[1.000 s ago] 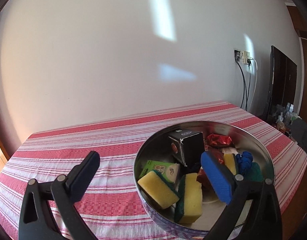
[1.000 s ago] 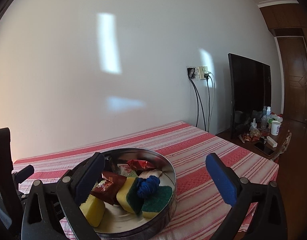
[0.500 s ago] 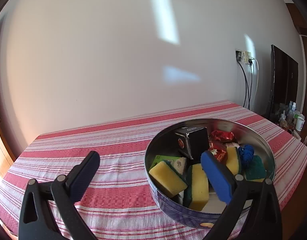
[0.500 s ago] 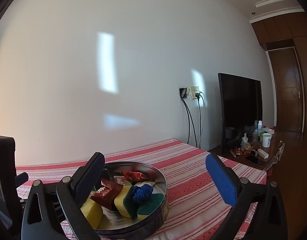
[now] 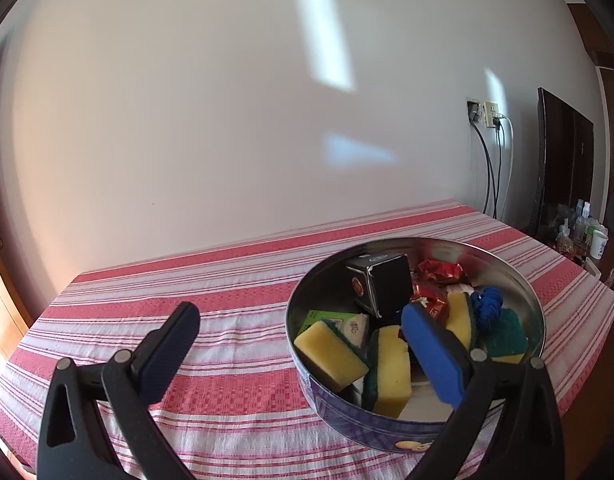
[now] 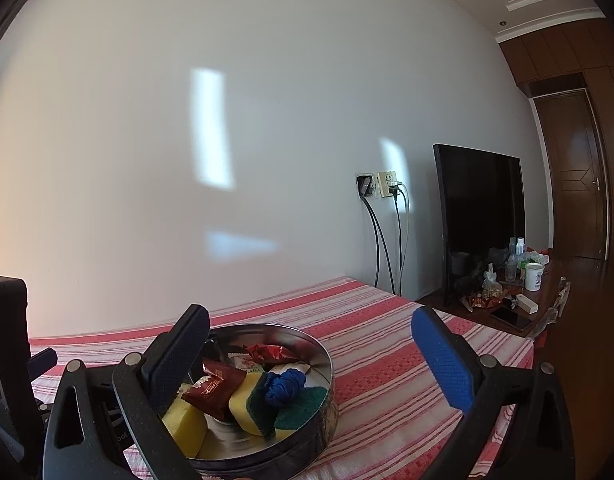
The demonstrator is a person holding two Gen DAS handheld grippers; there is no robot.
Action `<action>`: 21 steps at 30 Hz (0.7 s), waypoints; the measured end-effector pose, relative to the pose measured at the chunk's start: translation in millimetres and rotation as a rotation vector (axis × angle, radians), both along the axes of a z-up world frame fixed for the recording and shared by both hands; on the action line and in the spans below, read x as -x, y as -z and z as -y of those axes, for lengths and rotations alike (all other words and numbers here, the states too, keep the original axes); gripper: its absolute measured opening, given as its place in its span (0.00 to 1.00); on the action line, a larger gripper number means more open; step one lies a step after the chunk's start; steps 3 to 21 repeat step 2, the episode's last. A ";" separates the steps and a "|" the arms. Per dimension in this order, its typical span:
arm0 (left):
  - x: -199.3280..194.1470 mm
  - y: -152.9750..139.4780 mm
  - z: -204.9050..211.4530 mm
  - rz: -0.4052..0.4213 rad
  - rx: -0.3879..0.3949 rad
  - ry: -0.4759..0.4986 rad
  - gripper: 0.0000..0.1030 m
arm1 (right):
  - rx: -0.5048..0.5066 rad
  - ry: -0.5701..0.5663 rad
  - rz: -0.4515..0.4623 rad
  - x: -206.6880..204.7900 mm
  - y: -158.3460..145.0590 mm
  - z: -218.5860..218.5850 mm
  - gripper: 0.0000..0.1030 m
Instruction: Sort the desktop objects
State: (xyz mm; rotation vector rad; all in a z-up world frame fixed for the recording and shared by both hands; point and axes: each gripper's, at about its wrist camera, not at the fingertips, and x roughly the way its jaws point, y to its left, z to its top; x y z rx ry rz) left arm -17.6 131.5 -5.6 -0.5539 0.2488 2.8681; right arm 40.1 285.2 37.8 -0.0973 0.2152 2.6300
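Note:
A round metal tin [image 5: 523,296] stands on the red-striped tablecloth [image 5: 235,320]. It holds several yellow-green sponges [image 5: 331,354], a black box [image 5: 381,290], red snack packets [image 5: 441,272], a green carton [image 5: 327,320] and a blue cloth ball [image 5: 487,308]. My left gripper [image 5: 299,348] is open and empty, raised over the tin's left edge. The tin also shows in the right wrist view [image 6: 327,364], with the sponges [image 6: 251,404] and blue ball [image 6: 285,386]. My right gripper [image 6: 311,360] is open and empty above the tin's right side.
A white wall runs behind the table. A black monitor [image 6: 481,216] and a cluttered wooden side table [image 6: 515,300] stand to the right, past the table's edge. Cables hang from a wall socket [image 6: 381,190]. A brown door [image 6: 575,176] is at far right.
Both grippers have pulled back and lifted away from the tin, so it looks smaller and lower in both views. Both stayed open. The tin's contents have not moved.

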 end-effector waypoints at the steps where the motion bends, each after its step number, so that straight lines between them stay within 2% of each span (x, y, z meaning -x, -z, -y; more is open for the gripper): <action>1: -0.1 -0.3 0.6 0.000 -0.004 0.001 0.99 | -0.005 0.003 -0.001 0.1 -0.3 0.6 1.00; 21: 0.2 -0.6 1.3 0.001 -0.008 0.000 0.99 | -0.012 0.006 0.001 0.6 -0.6 -0.2 1.00</action>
